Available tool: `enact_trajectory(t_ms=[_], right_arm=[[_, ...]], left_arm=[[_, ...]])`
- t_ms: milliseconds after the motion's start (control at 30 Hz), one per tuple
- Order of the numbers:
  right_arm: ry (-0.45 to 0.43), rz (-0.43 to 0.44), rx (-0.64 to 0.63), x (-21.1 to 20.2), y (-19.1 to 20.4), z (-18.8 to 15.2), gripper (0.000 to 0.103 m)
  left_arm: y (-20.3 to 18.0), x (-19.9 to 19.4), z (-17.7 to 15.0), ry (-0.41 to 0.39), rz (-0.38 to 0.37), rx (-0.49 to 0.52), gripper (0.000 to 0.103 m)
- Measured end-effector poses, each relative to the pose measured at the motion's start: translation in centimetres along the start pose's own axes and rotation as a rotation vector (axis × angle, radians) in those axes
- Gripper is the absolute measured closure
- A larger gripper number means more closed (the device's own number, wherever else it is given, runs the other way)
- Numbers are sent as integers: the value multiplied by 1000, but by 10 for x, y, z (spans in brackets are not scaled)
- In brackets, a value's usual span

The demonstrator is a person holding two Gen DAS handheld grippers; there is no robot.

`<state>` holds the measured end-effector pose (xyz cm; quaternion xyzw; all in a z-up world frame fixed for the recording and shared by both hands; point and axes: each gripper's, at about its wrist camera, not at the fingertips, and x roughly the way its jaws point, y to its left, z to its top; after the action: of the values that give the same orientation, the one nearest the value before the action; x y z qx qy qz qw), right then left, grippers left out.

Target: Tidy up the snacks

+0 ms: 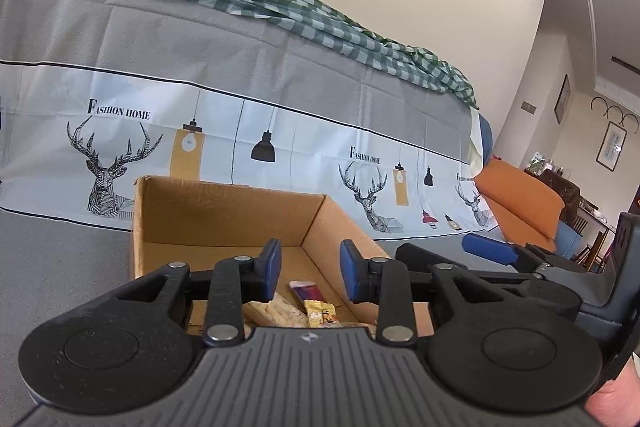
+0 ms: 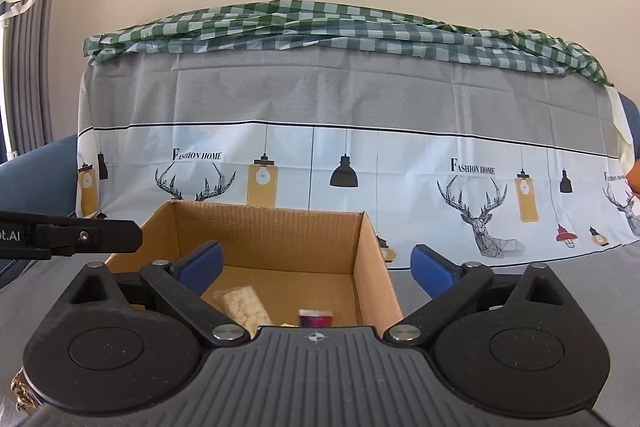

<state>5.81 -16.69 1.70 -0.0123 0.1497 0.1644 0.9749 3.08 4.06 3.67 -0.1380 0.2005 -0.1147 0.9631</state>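
While both grippers hang over one box:
Left view only: yellow packet.
Snacks: three, inside box; cracker pack, red packet.
Left gripper: parted, empty.
Right gripper: spread wide, empty.

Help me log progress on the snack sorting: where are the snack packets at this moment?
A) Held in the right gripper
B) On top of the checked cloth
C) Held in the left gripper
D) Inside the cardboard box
D: the clear cracker packet and red packet lie on the floor of the cardboard box, and nothing sits between either gripper's fingers.
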Motion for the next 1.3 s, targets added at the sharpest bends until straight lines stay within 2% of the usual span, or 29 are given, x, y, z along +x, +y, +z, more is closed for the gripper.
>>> enact_trajectory(t_ms=[67, 200, 300, 467, 533, 567, 700, 833, 1300], right_arm=[[0, 1, 16, -2, -1, 1, 1], [18, -2, 51, -8, -4, 2, 1], [33, -12, 71, -17, -8, 3, 1], [89, -41, 124, -46, -13, -7, 1], [107, -52, 122, -60, -12, -14, 1], [111, -54, 121, -67, -11, -17, 1], [124, -43, 103, -88, -6, -28, 1], [163, -40, 52, -86, 2, -35, 1], [247, -34, 9, -58, 14, -40, 1]], left_arm=[[-2, -4, -1, -2, 12, 8, 52], [-10, -20, -6, -4, 51, 43, 25], [-18, -35, -13, -2, 93, 41, 19], [-38, -67, -31, 20, 170, 20, 16], [-43, -77, -38, 41, 200, 3, 4], [-45, -81, -41, 53, 215, -7, 2], [-49, -83, -56, 149, 257, -45, 1], [-46, -71, -67, 230, 304, -45, 1], [-22, -50, -69, 323, 380, -102, 1]])
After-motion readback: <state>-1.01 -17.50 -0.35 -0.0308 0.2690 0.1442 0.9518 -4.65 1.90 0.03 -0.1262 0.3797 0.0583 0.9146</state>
